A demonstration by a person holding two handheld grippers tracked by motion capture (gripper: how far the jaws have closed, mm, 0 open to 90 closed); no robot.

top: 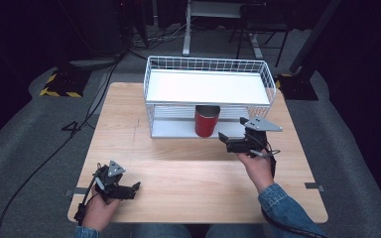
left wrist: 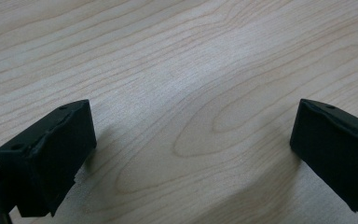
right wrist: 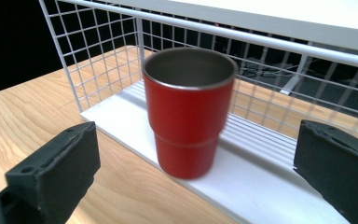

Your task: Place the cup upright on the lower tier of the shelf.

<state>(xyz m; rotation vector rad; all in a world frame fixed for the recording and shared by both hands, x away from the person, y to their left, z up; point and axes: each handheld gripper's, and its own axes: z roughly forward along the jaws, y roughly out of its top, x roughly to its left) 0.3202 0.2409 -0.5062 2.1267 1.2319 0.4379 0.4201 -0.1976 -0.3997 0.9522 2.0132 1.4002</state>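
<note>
- A light wooden table (top: pixel 188 173) is seen from the high view, standing on grey flooring with dark surroundings.
- A white wire rack (top: pixel 207 94) with two tiers is placed at the far middle of the table; its upper shelf is a bare white board, and its lower shelf (right wrist: pixel 242 186) is a white slatted tray open toward the person.
- A red cup (top: pixel 206 120) is set upright on the front part of the lower shelf, under the upper board; in the right gripper view the cup (right wrist: pixel 189 112) is shown with a grey metal inside and a dark rim.
- The right gripper (top: pixel 224 138) is held above the table just in front of the rack, to the right of the cup and apart from it; its jaws are spread wide, and in its own view the cup stands ahead of them, between the two.
- The left gripper (top: pixel 135 189) is held low at the near left of the table, well apart from the rack; its jaws are spread wide over bare wood (left wrist: pixel 191 93), with nothing between them.
</note>
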